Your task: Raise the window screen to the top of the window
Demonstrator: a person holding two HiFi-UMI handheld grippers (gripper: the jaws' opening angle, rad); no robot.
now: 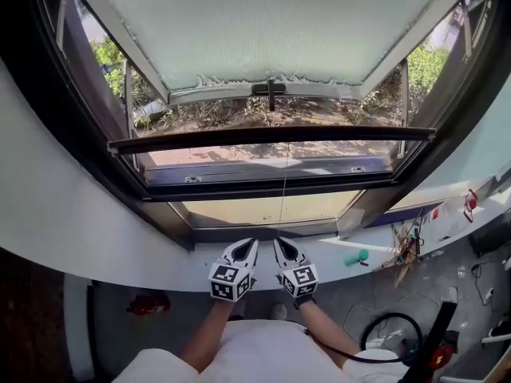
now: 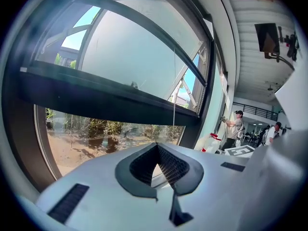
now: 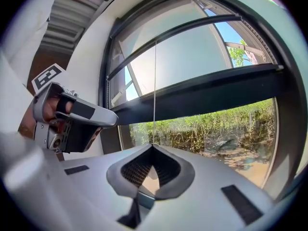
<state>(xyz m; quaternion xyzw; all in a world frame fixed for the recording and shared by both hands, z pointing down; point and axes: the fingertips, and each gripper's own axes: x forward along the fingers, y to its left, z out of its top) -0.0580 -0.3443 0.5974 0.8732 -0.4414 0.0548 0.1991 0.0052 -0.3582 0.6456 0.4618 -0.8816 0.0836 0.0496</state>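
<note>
The window screen's dark bottom bar (image 1: 271,138) runs across the window about halfway up the opening, also seen in the left gripper view (image 2: 110,97) and the right gripper view (image 3: 202,95). A thin pull cord (image 1: 284,190) hangs from its middle. My right gripper (image 1: 279,242) is shut on the cord's lower end; in its own view the cord (image 3: 155,90) runs straight into the closed jaw tips (image 3: 153,147). My left gripper (image 1: 252,243) sits close beside it, shut, and the cord (image 2: 174,119) passes just right of its tips (image 2: 157,145). Both sit just above the sill.
The frosted outer pane (image 1: 271,22) is swung outward, with a handle (image 1: 270,90) on its lower edge. The white sill (image 1: 96,246) curves below, with a teal object (image 1: 357,257) on it to the right. Cables and tools lie on the floor at right (image 1: 399,333). People stand far off (image 2: 236,124).
</note>
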